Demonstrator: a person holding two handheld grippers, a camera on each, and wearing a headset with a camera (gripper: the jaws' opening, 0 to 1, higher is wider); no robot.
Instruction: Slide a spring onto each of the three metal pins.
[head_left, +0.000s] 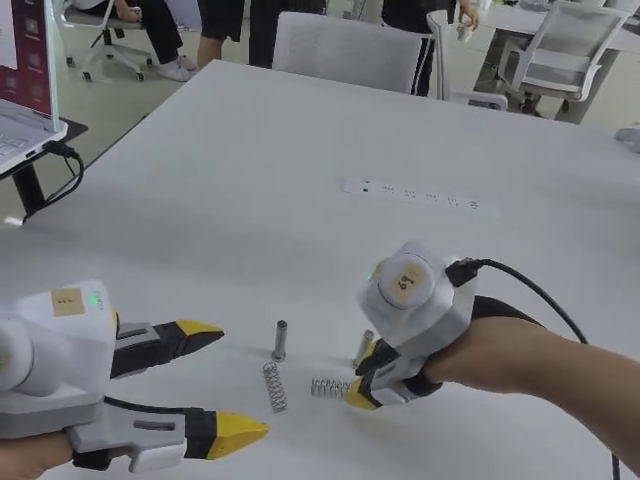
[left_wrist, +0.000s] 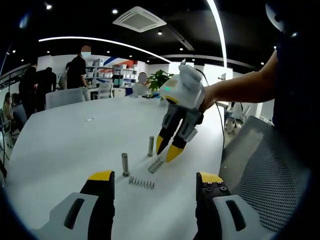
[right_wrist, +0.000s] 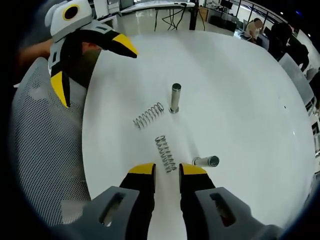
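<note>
On the white counter (head_left: 300, 170) we take the upright pin (head_left: 280, 340) as our mark. 2 springs lie flat on the counter on our side of it. The loose spring (head_left: 274, 386) is just beside its foot but apart from it, and the other spring (head_left: 328, 386) lies a little to the right of that. A 2nd pin (head_left: 363, 348) stands near the upright pin, to its right. Neither spring is on a pin yet. The right claw (head_left: 360, 392) sits low at the counter to the right of the upright pin, just in front of the 2nd pin. Its yellow tips are at the end of the other spring. In the right gripper view its jaws stand narrowly parted with that spring end lying between them. The gap is wider than the spring, so we read this claw as released. The left claw (head_left: 225, 380) is to the left of the upright pin, its jaws spread wide and holding nothing.
</note>
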